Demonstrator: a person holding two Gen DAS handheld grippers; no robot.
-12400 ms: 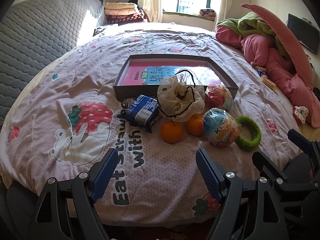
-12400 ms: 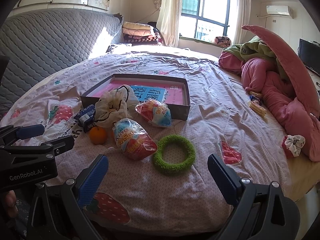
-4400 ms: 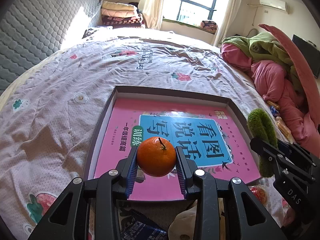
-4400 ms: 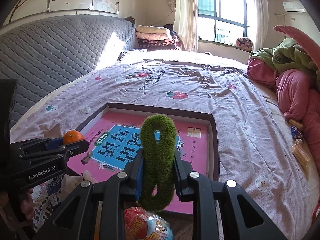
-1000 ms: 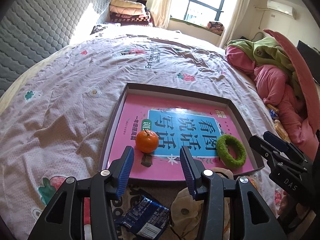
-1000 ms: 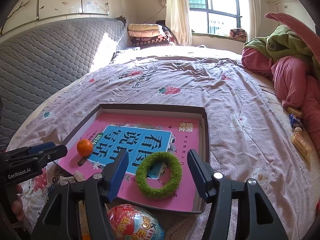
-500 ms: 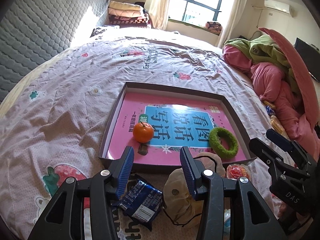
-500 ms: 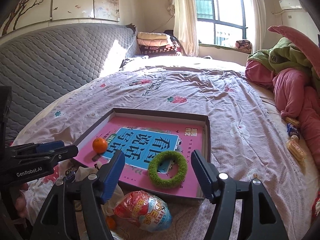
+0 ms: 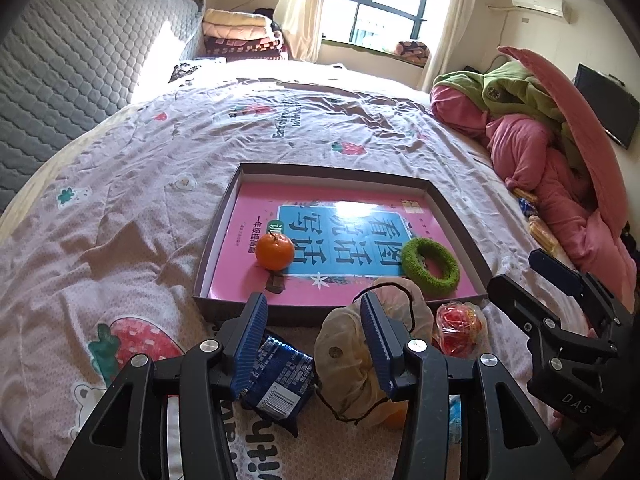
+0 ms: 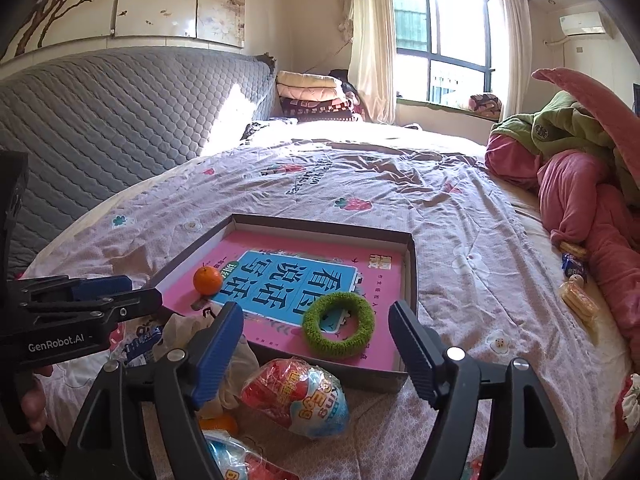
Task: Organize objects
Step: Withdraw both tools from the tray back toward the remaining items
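A pale pink cotton bedspread (image 9: pixel 152 184) printed with red strawberries and dark lettering. On it, a shallow brown cardboard tray (image 9: pixel 224 216) lined by a pink book with a blue panel (image 9: pixel 344 224). A round orange tangerine (image 9: pixel 275 251) at nine o'clock, a fuzzy green ring (image 9: pixel 430 266) at four. Grey quilted headboard (image 10: pixel 120 120).

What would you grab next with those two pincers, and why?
Probably lower the right gripper onto the wrapped toy egg just below its open, empty jaws. The orange and green ring already lie in the box; the egg remains outside.
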